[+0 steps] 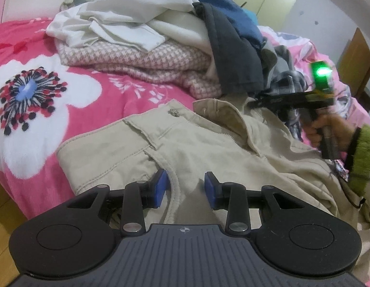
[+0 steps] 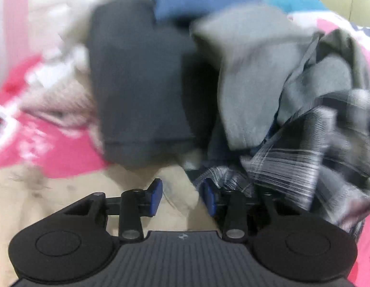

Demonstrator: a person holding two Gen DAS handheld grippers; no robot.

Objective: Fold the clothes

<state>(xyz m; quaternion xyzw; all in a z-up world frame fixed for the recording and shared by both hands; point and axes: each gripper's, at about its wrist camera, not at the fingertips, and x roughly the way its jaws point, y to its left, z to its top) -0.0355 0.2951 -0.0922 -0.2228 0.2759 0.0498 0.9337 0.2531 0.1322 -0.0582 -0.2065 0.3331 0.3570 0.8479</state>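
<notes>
Across the lower middle of the left wrist view, your left gripper (image 1: 186, 187) hung over the beige trousers (image 1: 161, 148) with its jaws partly open; cloth showed in the gap, but the blue pads (image 1: 161, 187) did not press on it. The trousers lay spread on the pink flowered bedspread (image 1: 36, 110), their waistband toward the centre of the frame and their right side running out past the lower right edge. Behind them, in the upper middle, sat the pile of clothes (image 1: 146, 40): white pieces on top, a pink-and-white knit beneath, dark grey and blue ones to the right. How many garments it held you could not tell. At the right edge your right hand (image 1: 328, 129), in a green fuzzy sleeve (image 1: 362, 157), held the other tool by its grip; its front end was lost against the plaid cloth.

Seen from the right wrist, nearly everything was smeared by blur. Your right gripper (image 2: 181, 195) stood with jaws partly open, nothing clamped, a fold of beige cloth below the gap and plaid shirt (image 2: 304, 162) fabric just behind the right pad. A dark grey garment (image 2: 137, 91) filled the centre, its upper end hidden under a blue one.
</notes>
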